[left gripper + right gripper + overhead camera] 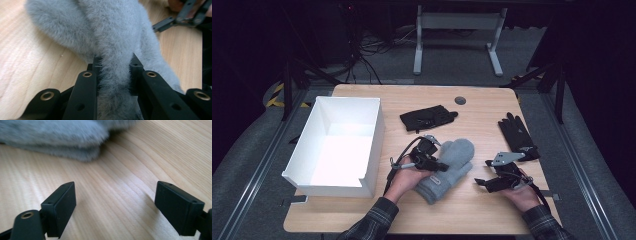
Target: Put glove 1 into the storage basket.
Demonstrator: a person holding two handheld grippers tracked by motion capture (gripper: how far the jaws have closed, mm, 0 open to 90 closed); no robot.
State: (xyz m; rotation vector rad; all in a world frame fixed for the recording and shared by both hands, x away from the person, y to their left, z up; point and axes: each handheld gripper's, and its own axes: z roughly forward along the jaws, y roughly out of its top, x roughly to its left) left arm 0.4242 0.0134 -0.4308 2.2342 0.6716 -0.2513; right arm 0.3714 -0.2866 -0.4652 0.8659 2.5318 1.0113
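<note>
Here we are pinching the grey mitten in the left gripper, probably bound for the white box; the right gripper is waiting wide open, empty.

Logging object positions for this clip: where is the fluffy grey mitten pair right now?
In the high view, the fluffy grey mitten pair lies at the table's front centre, right of the white open box, pinched by the left gripper; the right gripper is open beside it.

A box sits on the left half of the tabletop, reaching its left edge. The mittens lie near the middle, toward the front edge, right of the box. One glove lies behind them, another glove near the right edge.
</note>
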